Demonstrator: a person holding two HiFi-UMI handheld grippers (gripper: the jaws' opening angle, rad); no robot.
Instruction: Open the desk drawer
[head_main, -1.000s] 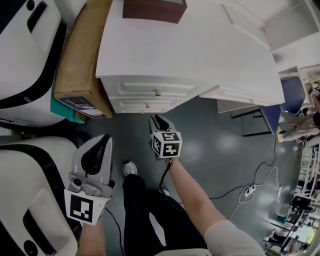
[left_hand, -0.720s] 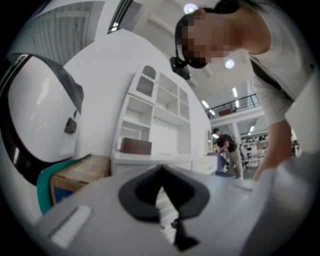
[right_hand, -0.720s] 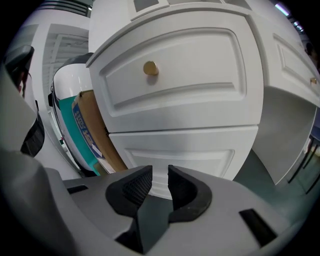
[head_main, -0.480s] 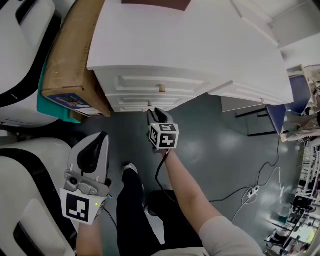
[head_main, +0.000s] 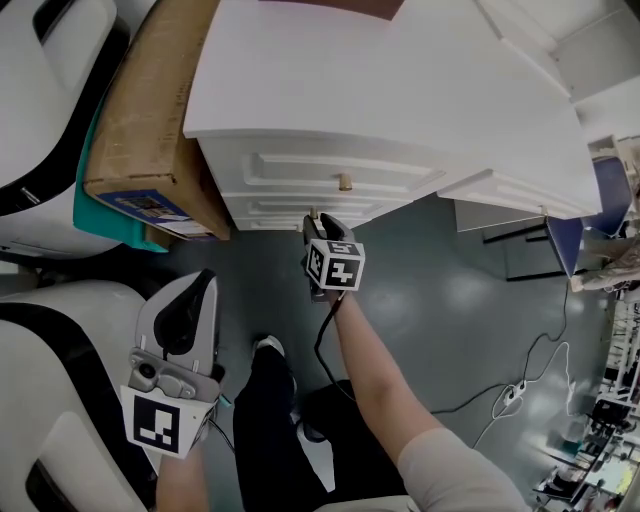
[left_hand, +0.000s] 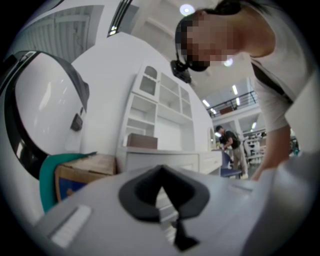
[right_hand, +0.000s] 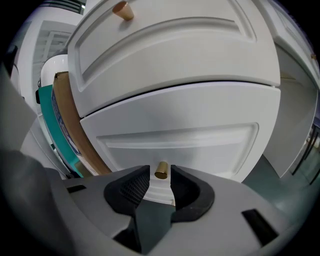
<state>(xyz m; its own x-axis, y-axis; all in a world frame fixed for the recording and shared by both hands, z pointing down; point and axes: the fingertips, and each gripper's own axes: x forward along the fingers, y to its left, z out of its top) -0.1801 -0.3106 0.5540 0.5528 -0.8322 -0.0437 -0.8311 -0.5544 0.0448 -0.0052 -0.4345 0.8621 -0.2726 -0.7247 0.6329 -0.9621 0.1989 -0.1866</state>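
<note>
The white desk (head_main: 380, 90) has stacked drawers with small brass knobs. The top drawer's knob (head_main: 345, 183) (right_hand: 123, 10) is free. My right gripper (head_main: 318, 222) (right_hand: 160, 176) points down at the second drawer (right_hand: 185, 140). Its jaws are opening, and that drawer's knob (right_hand: 161, 170) stands between the pad tips with a gap on each side, untouched. My left gripper (head_main: 195, 290) (left_hand: 161, 170) hangs at the lower left, well back from the desk, its pads together at the tips and nothing in them. The drawers look closed.
A flat cardboard box (head_main: 140, 110) leans against the desk's left side, with a teal thing (head_main: 90, 210) behind it. Large white rounded machines (head_main: 60, 400) crowd the left. A cable (head_main: 500, 390) trails on the grey floor at right. The person's legs are below.
My right gripper has come down and in toward the drawer fronts, reaching the second knob with its jaws wider apart. The left gripper has sunk a little.
</note>
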